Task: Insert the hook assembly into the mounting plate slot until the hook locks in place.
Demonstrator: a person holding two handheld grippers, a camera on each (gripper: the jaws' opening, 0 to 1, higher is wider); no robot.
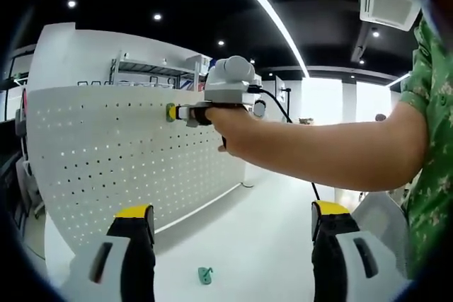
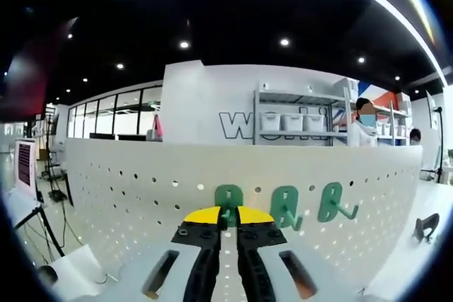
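- Right gripper (image 2: 228, 216), lower centre of the right gripper view, pinched a green plastic hook (image 2: 228, 201) against the white perforated pegboard (image 2: 127, 189); two more green hooks (image 2: 287, 206) hung right of it
- Left gripper (image 1: 232, 218) stood spread at the bottom of the left gripper view; a loose green hook (image 1: 204, 275) lay on the white table (image 1: 269, 245) between its jaws

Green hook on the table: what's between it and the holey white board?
Just bare white table between the green hook and the pegboard, in the left gripper view.
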